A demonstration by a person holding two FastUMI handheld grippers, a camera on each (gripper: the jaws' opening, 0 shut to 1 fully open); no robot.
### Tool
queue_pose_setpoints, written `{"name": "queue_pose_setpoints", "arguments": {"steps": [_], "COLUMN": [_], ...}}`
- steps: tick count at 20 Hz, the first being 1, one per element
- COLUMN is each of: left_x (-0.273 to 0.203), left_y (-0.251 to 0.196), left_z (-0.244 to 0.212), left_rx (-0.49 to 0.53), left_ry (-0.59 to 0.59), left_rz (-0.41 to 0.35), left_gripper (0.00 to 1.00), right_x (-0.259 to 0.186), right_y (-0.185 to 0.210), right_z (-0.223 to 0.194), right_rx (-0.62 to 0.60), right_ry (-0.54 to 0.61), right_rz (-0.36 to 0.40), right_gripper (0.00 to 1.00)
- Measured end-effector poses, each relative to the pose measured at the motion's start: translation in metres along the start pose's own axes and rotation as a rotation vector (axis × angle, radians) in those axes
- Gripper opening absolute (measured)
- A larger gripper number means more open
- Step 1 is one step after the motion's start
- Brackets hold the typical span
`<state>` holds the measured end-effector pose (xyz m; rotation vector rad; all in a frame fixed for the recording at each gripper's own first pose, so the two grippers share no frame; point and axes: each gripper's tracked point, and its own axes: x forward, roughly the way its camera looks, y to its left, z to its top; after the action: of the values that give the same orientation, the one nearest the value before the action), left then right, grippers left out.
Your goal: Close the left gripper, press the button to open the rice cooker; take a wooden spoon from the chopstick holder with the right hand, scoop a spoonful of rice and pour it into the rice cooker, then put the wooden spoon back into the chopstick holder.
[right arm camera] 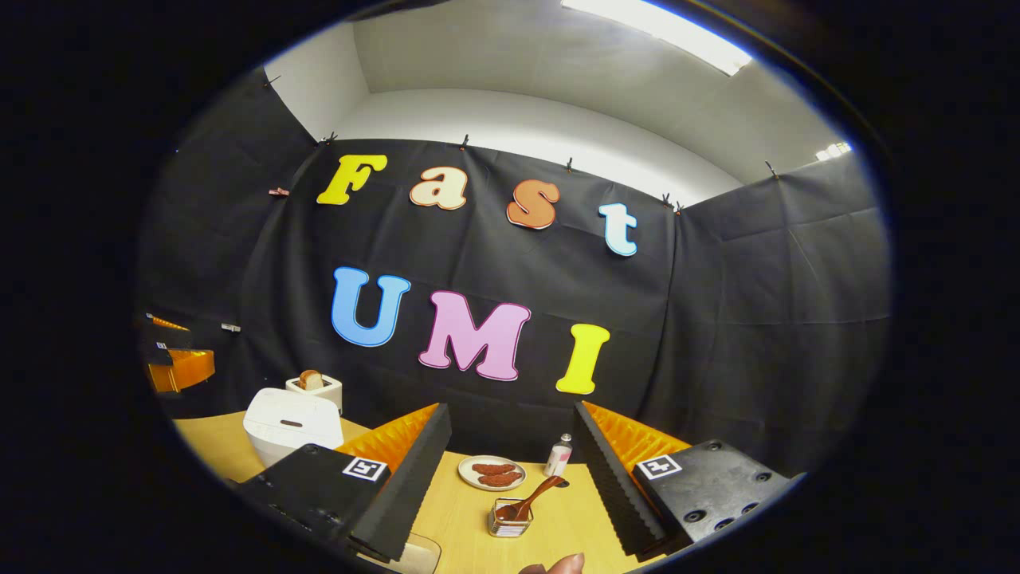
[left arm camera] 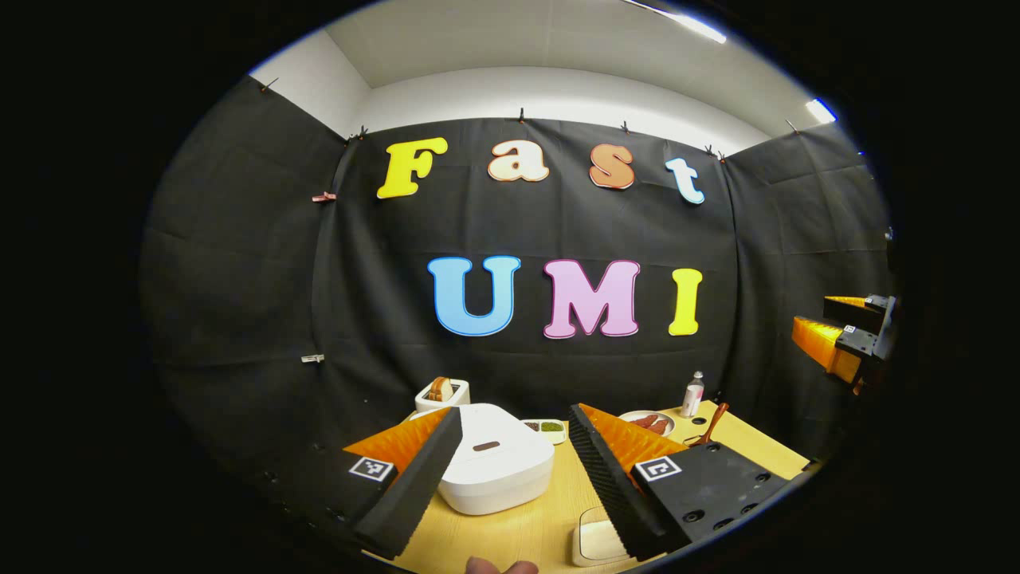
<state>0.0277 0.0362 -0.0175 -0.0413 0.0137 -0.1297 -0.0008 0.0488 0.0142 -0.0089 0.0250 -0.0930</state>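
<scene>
Nearest in the left gripper view: left gripper (left arm camera: 516,470), two fingers spread wide apart, holding nothing, raised above the pale wooden surface (left arm camera: 518,534). One fingertip (left arm camera: 500,567) of a person's hand at the bottom edge. One pale rounded-square dish (left arm camera: 596,540) just beside the right-side finger. Between the fingers, one white rounded rice cooker (left arm camera: 494,462), lid shut, resting on the surface. Behind it, one small white tray of dark and green bits (left arm camera: 547,430). Farther back, one white toaster with a slice of bread (left arm camera: 442,392), near the cloth wall.

Nearest in the right gripper view: right gripper (right arm camera: 510,478), two fingers likewise wide apart, gripping nothing. Between them, one clear square chopstick holder (right arm camera: 510,518) with one brown wooden spoon (right arm camera: 532,496) leaning in it, handle tilted up to the right. Beyond, one round plate with reddish-brown pieces (right arm camera: 492,473), two counted. Just beside the plate, one small bottle with a pink label (right arm camera: 558,456), upright. Well apart at the far left edge, the other gripper seen partly.
</scene>
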Motion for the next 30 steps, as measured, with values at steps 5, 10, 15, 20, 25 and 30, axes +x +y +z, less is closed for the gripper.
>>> {"name": "queue_pose_setpoints", "arguments": {"steps": [5,10,15,20,25,30], "left_x": [0.001,0.003,0.019,0.056,0.115,0.179], "left_y": [0.016,0.022,0.013,0.016,0.023,0.042], "left_z": [0.001,0.004,0.006,-0.006,-0.028,-0.083], "left_rx": [-0.022,0.005,0.002,-0.051,-0.105,-0.182], "left_ry": [-0.006,-0.022,-0.024,0.009,0.075,0.197], "left_rz": [0.007,0.006,-0.056,-0.093,-0.177,-0.188], "left_gripper": [0.94,0.95,0.70,0.07,0.06,0.06], "right_x": [-0.004,-0.004,-0.008,-0.011,-0.011,-0.010], "right_y": [0.023,0.028,0.022,0.014,0.002,-0.010], "right_z": [-0.006,-0.016,-0.019,-0.020,-0.022,-0.027], "right_rx": [0.072,0.121,0.128,0.112,0.086,0.073], "right_ry": [0.028,0.070,0.080,0.082,0.084,0.090], "right_rz": [0.014,0.017,-0.002,-0.019,-0.040,-0.075], "right_gripper": [0.98,0.97,0.97,0.97,0.97,0.97]}}
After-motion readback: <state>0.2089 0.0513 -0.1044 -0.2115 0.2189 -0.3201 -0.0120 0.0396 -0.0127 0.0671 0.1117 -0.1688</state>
